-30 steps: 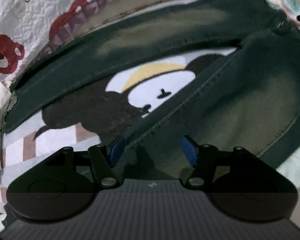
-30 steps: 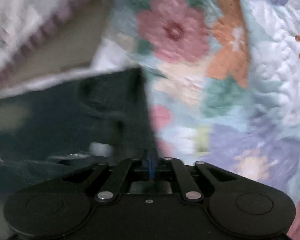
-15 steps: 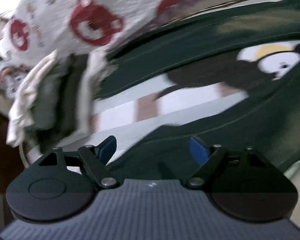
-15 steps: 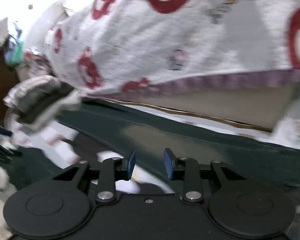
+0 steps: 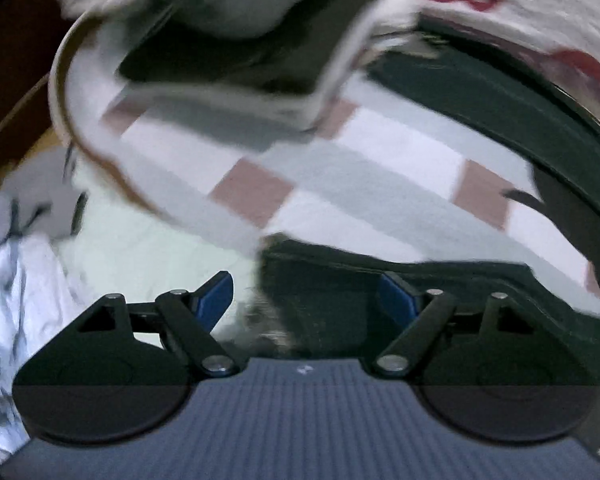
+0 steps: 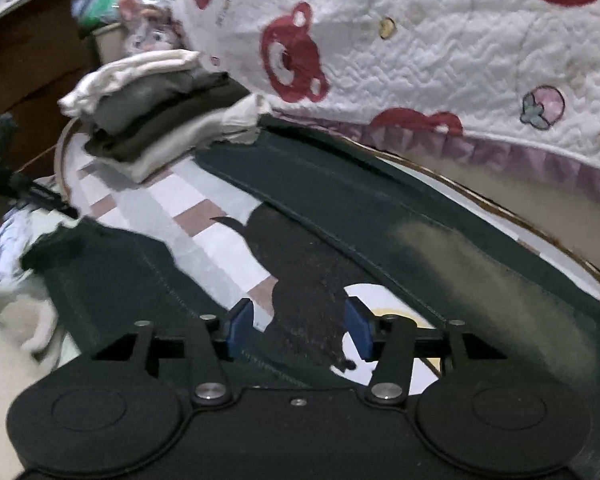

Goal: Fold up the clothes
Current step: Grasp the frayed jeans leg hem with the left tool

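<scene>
Dark green jeans (image 6: 380, 208) lie spread on a checked cartoon-print sheet (image 6: 204, 216), legs splayed apart in a V. One leg runs ahead and to the right of the right gripper (image 6: 298, 326), along the edge of the bear-print quilt (image 6: 440, 60). The other leg runs out to that gripper's left, its hem end (image 6: 56, 248) rumpled.

Right gripper: jaws parted to a moderate gap, nothing between the blue pads (image 6: 238, 326). It hovers over the sheet in the crotch of the V, between the two legs.

Left gripper (image 5: 306, 296): jaws wide apart, holding nothing. The hem of the near leg (image 5: 380, 280) lies just ahead, roughly between the fingertips but not clamped. This view is motion-blurred, so whether it touches cannot be told.

Progress: a stack of folded garments (image 6: 160, 108), cream and olive, sits far ahead-left of the right gripper at the sheet's far corner. So some clothes already lie folded. The jeans lie flat, with no fold visible in them. Judged left: bring the legs together, then fold lengthwise. Crumpled pale cloth (image 5: 16, 280) left of the left gripper may also need folding; unclear.
</scene>
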`<state>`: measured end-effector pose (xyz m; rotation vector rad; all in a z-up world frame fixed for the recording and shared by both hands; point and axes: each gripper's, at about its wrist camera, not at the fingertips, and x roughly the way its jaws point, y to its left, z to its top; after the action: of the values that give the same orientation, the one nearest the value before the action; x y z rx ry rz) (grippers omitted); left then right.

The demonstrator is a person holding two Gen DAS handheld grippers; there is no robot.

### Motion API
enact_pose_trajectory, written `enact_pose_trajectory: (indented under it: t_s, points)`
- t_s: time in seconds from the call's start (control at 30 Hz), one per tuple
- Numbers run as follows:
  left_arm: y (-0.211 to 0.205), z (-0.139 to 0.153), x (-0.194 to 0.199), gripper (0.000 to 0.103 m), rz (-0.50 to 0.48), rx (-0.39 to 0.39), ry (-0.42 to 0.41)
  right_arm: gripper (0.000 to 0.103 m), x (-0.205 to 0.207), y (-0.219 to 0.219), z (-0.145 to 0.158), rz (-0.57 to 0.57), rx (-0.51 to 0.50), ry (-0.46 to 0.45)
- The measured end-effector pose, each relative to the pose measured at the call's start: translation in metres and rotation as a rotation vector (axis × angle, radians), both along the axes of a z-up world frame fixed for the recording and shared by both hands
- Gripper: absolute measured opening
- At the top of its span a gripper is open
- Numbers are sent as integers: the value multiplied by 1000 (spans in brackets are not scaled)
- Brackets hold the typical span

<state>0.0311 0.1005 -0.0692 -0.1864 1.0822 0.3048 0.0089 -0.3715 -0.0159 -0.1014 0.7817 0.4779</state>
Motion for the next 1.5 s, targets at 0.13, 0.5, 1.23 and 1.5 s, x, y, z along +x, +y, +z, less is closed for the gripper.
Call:
enact_pose_trajectory:
  t_s: [0.13,0.5,1.23,1.5]
  points:
    - [31,10,-22,80,32,-102,-62,56,-4,28,2,56,43,31]
    - [44,-12,-53,80,163,-407,-113,57,-41,186,-45,499,-109,92]
    - [8,-48,-29,13,112,-170,-69,16,-66,239,-85,561,-285,-69]
    - [-13,-1,-38,10,-12,-61,-315,6,-58,223,-75,447,-200,-98]
